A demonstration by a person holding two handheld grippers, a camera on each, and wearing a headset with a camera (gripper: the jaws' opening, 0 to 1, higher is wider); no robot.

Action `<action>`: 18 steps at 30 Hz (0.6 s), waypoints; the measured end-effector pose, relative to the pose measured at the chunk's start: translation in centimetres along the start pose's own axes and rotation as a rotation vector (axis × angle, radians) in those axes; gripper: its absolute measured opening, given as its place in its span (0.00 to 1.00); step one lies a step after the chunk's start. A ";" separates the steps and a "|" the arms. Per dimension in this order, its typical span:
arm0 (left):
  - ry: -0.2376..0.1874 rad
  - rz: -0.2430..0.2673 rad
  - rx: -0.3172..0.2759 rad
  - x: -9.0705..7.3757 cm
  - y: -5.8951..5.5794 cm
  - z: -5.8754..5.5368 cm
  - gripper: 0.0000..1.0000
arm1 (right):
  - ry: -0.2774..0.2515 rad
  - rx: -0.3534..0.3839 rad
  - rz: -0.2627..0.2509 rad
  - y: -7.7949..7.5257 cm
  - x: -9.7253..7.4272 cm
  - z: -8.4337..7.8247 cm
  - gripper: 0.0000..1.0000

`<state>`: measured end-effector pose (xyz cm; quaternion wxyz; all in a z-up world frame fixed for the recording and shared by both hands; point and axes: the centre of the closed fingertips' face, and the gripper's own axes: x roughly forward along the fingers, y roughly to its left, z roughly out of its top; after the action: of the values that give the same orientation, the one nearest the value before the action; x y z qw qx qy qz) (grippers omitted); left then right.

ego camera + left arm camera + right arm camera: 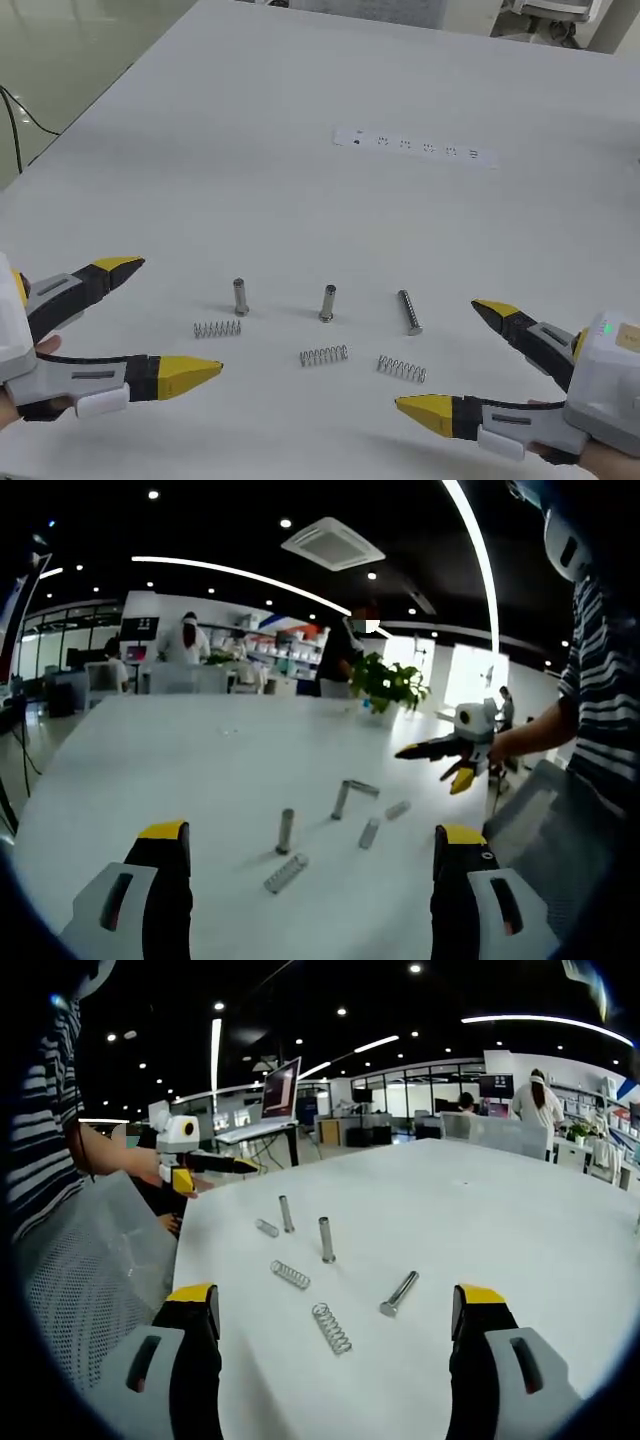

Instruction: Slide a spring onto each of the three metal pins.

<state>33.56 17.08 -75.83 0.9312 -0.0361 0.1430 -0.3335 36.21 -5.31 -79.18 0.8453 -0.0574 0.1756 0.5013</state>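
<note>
Lying between left gripper (180, 315) and right gripper (437, 354), both gaping empty, springs (323, 355), pins (327, 303).

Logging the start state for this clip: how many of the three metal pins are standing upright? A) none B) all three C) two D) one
C: in the head view the left pin and middle pin stand on end, while the right pin lies flat on the table.

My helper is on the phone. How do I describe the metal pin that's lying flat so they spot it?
On the white table, nearer the person than the power strip, three pins form a row. It is the end pin by the right gripper: the left pin and middle pin stand upright, this one lies flat.
</note>
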 end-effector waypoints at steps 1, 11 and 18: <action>0.001 0.000 -0.001 0.0 0.0 0.0 0.99 | 0.001 -0.001 0.001 0.0 0.0 0.0 0.97; 0.006 -0.007 0.004 0.0 -0.1 -0.1 0.99 | 0.006 -0.008 0.013 0.5 0.1 -0.2 0.99; 0.016 -0.021 0.024 0.1 -0.4 -0.1 0.99 | 0.006 -0.010 0.018 0.6 0.1 -0.4 0.99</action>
<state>33.36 16.72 -75.92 0.9269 -0.0238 0.1459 -0.3451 35.59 -5.04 -79.52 0.8398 -0.0615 0.1762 0.5098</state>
